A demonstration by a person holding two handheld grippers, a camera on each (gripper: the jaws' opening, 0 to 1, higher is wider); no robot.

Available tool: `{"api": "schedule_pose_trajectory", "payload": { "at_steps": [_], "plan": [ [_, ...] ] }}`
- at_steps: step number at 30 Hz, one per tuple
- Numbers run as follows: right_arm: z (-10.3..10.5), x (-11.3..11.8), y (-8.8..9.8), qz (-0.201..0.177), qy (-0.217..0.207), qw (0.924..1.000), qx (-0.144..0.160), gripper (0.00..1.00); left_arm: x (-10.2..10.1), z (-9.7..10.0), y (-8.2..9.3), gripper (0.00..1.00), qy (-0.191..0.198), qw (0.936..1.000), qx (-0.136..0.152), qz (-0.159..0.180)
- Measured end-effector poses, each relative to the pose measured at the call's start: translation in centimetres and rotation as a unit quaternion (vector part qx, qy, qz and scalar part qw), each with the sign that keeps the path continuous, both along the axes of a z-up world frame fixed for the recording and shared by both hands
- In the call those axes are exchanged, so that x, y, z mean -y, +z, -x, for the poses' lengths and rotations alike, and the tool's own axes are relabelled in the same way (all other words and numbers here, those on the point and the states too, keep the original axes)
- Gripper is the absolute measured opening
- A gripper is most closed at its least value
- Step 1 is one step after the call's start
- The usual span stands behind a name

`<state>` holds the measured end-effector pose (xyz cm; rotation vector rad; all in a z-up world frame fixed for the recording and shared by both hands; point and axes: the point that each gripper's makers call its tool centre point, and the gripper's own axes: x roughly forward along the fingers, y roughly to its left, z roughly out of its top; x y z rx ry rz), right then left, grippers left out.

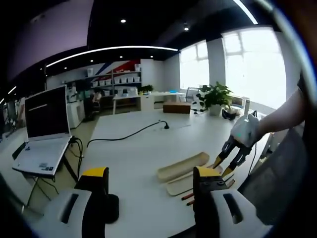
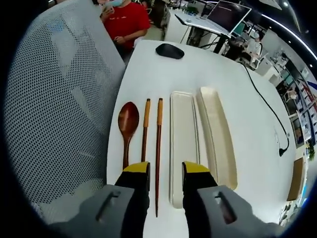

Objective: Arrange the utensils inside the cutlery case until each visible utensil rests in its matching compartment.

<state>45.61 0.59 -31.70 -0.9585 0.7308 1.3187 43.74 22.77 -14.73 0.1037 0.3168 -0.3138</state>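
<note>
Wooden spoon [image 2: 127, 130] and two chopsticks [image 2: 158, 148] are lying beside the cream case [image 2: 183, 144] while both grippers, right [image 2: 166, 171] and left [image 1: 151, 174], are hovering with jaws apart.

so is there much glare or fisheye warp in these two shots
Left gripper view: the windows are blown out white, the ceiling is dark, and the table edges bow with the fisheye. Right gripper view: lighting is even and soft, the spoon and chopsticks look sharp, and the mesh chair back bulges toward the rim.
</note>
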Motion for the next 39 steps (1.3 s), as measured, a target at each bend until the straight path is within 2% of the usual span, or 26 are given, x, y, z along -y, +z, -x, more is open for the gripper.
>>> {"api": "schedule_pose_trajectory", "payload": {
  "at_steps": [2, 30, 39],
  "plan": [
    [0.0, 0.2, -0.4, 0.011, 0.008, 0.9999, 0.001, 0.20, 0.0, 0.0, 0.0, 0.71, 0.000, 1.0000, 0.001, 0.000],
    [0.7, -0.9, -3.1, 0.034, 0.021, 0.9989, -0.027, 0.14, -0.1, -0.1, 0.1, 0.70, 0.002, 1.0000, 0.003, 0.002],
    [0.6, -1.1, -3.3, 0.038, 0.022, 0.9984, -0.035, 0.11, -0.2, -0.1, 0.1, 0.70, 0.003, 1.0000, 0.003, 0.004]
  ]
}}
